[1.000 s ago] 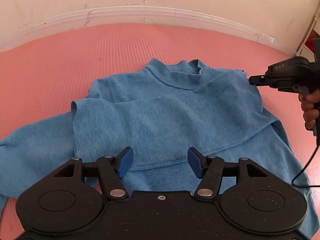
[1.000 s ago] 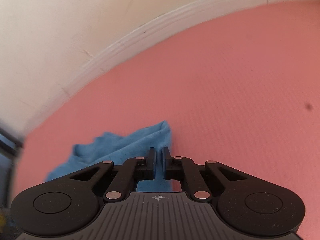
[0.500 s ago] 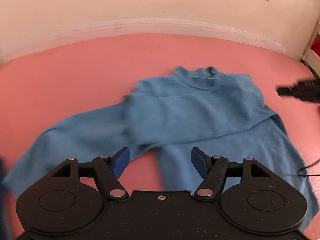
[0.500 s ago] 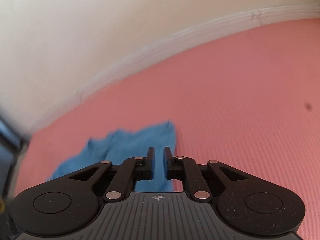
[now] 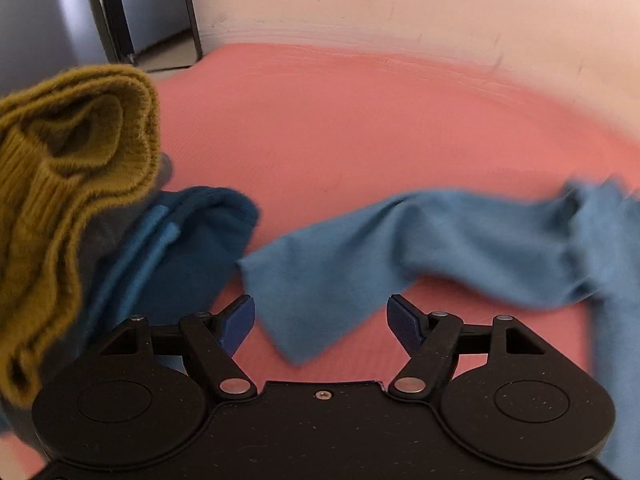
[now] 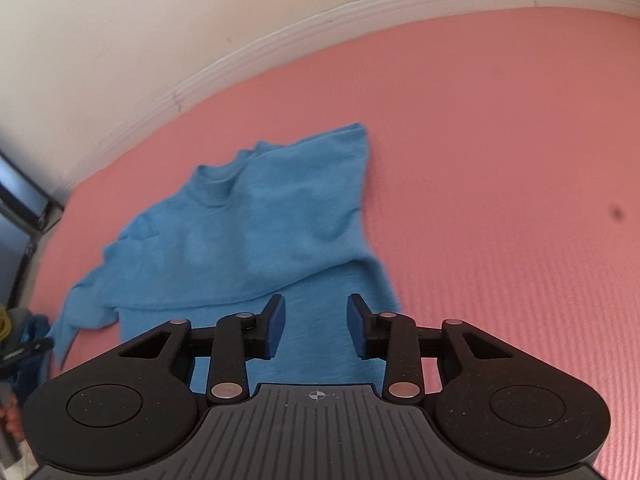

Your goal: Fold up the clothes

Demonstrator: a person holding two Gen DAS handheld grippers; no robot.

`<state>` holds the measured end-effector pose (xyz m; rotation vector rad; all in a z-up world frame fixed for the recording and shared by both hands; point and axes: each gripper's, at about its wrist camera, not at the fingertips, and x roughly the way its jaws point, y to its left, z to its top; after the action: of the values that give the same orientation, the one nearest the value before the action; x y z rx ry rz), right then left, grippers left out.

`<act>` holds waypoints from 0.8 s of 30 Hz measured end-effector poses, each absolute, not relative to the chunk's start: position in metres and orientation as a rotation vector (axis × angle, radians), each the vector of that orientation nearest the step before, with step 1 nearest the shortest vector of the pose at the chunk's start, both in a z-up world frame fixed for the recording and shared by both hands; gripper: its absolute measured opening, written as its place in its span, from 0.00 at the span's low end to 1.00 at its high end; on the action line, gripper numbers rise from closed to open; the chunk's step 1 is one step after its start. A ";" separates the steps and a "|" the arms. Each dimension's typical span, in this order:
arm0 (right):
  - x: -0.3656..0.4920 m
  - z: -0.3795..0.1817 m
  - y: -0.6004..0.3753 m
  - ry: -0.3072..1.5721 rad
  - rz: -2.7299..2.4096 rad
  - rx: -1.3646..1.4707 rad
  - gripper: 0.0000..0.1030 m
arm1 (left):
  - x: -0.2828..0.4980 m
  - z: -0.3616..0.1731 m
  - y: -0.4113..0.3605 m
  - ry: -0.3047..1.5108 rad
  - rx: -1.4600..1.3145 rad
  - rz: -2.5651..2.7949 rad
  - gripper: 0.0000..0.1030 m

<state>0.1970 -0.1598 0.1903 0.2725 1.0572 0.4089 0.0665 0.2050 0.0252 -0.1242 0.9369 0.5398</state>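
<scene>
Left wrist view
Left gripper [image 5: 321,322]: fingers spread wide, blue pads [image 5: 239,322] apart, nothing between them but mat and cloth edge below.
Blue sweater [image 5: 420,240]: lies on the pink mat [image 5: 360,128]; only one sleeve shows clearly, stretched from the right toward the centre, cuff end just ahead of the gripper, a bit left of its middle. Right part blurred.
Folded pile: on the left, mustard knit [image 5: 68,184] on top, a grey layer under it, dark teal garment [image 5: 192,248] below and sticking out toward the sleeve cuff; teal and cuff look just beside each other, cannot tell if touching.
Background: white wall [image 5: 400,0] past the mat, dark door frame [image 5: 114,8] at upper left.

Right wrist view
Right gripper [image 6: 316,328]: fingers spread, not gripping; it sits above the lower body of the sweater.
Blue sweater [image 6: 248,232]: flat on the pink mat [image 6: 500,160], collar toward the wall, upper part folded down over the body with a fold edge running across just ahead of the fingers. One sleeve trails off to the lower left.
Baseboard [image 6: 280,46]: white, runs along the far mat edge.
Dark spot [image 6: 617,213]: on the mat, well right of the sweater.
Left edge: bit of the pile and a dark tool tip visible, too small to tell more.
</scene>
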 end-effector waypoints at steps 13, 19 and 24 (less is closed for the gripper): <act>0.186 0.195 -0.138 1.087 0.446 0.227 0.36 | 0.085 0.016 0.220 0.953 -0.132 0.476 0.02; 0.185 0.193 -0.141 1.096 0.449 0.228 0.36 | 0.087 0.061 0.229 0.776 -0.072 0.528 0.02; 0.187 0.187 -0.147 1.119 0.428 0.254 0.36 | 0.087 0.117 0.243 0.584 -0.052 0.602 0.02</act>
<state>0.1872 -0.1474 0.1867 0.2538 1.1191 0.4282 0.0871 0.2432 0.1175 -0.0517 0.5840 0.6016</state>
